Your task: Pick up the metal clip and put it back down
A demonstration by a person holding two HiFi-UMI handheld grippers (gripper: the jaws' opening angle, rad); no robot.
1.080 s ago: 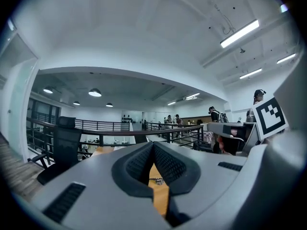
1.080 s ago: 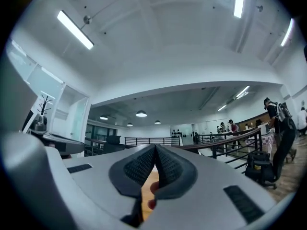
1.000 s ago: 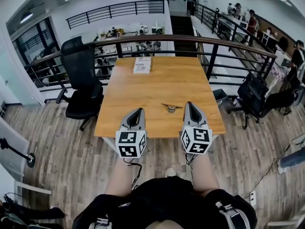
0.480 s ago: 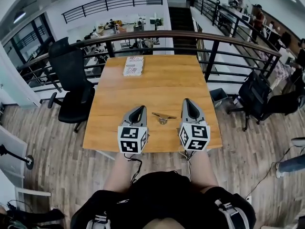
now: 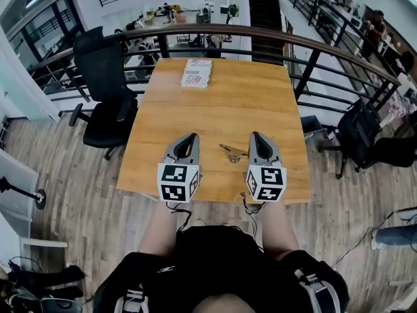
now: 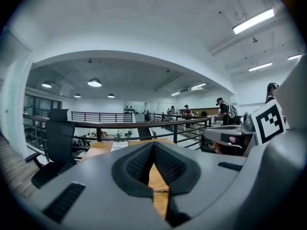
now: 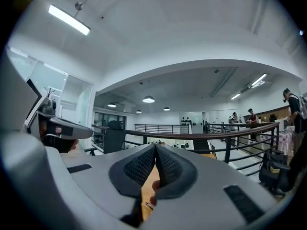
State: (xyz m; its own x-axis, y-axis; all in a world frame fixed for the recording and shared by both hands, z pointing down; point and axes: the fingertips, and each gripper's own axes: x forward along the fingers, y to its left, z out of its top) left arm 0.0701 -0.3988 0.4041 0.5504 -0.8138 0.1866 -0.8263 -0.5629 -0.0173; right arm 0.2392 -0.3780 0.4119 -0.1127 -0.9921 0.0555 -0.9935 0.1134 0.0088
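Note:
The metal clip lies on the wooden table, near the front edge, between my two grippers. My left gripper hovers just left of it with its jaws shut and nothing in them. To the clip's right my right gripper is also shut and empty. In the left gripper view the pads meet at the tip and the table shows below them. The right gripper view shows its pads pressed together in the same way. Neither gripper touches the clip.
A white booklet lies at the table's far left. A black office chair stands left of the table and a railing runs behind it. More black chairs sit to the right, on the wooden floor.
The head view has shifted a little. Both grippers stay shut on either side of the clip, which still lies on the table.

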